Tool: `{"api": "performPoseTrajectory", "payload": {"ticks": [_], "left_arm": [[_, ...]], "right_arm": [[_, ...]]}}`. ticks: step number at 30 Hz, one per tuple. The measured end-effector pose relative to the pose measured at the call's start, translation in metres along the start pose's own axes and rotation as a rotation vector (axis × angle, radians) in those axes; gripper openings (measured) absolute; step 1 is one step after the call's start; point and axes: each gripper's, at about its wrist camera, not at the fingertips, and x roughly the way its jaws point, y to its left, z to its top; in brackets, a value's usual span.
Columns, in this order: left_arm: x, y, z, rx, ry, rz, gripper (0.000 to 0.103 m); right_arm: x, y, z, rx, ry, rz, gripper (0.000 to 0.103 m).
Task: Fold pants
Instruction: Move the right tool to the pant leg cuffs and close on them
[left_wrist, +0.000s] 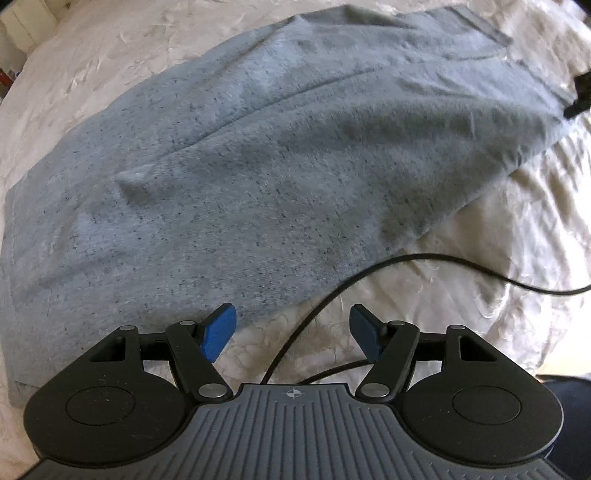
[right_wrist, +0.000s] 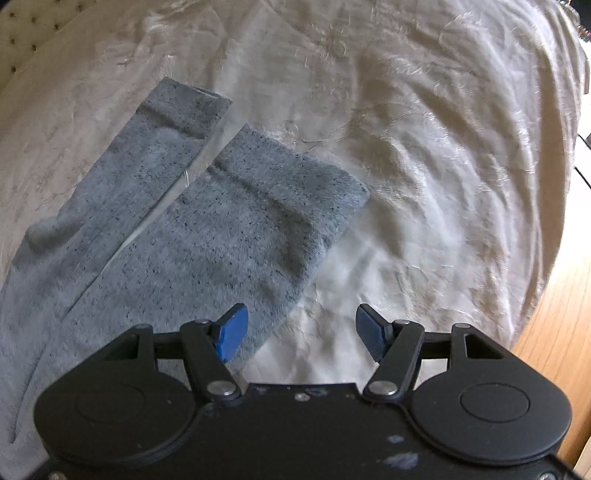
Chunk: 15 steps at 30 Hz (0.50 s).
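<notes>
- Left gripper (left_wrist: 291, 328) and right gripper (right_wrist: 299, 328) both hover with jaws apart, holding nothing.
- Grey pants (left_wrist: 258, 177) lie spread flat on the bedspread (right_wrist: 424, 166), near its front edge.
- Both legs are side by side, unfolded; folding seems barely begun.

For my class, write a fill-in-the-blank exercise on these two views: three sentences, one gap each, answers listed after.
1. The grey pants lie spread on a ____ bedspread.
2. Both the left gripper and the right gripper have their jaws ____, holding nothing.
3. In the right wrist view, the two leg cuffs lie side by side with a narrow ____ between them.

Missing words: white; open; gap
</notes>
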Motion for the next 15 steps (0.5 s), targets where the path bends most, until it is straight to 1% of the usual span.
{"api": "performPoseTrajectory", "payload": {"ticks": [2, 4, 6, 8, 10, 12, 14, 15], "left_arm": [[0.005, -0.005, 0.001, 0.02, 0.003, 0.033, 0.067], [0.005, -0.005, 0.002, 0.022, -0.015, 0.068, 0.066], [0.004, 0.003, 0.005, -0.013, -0.036, 0.089, 0.061], [0.004, 0.014, 0.006, -0.047, -0.044, 0.094, 0.059], [0.007, 0.022, 0.008, -0.05, -0.035, 0.108, 0.052], [0.013, 0.026, 0.01, -0.029, -0.021, 0.116, 0.042], [0.019, 0.025, 0.012, 0.0, -0.01, 0.109, 0.04], [0.021, 0.024, 0.012, 0.015, -0.01, 0.105, 0.039]], "right_arm": [[0.006, 0.001, 0.005, 0.0, 0.015, 0.008, 0.068], [0.012, 0.002, 0.01, 0.002, 0.03, 0.017, 0.068], [0.017, 0.002, 0.014, 0.007, 0.041, 0.031, 0.067], [0.022, 0.002, 0.019, 0.009, 0.044, 0.045, 0.064], [0.027, 0.002, 0.023, 0.009, 0.049, 0.057, 0.055], [0.031, 0.003, 0.026, 0.012, 0.059, 0.076, 0.049], [0.036, 0.005, 0.029, 0.018, 0.064, 0.087, 0.042], [0.038, 0.007, 0.03, 0.022, 0.067, 0.093, 0.036]]}}
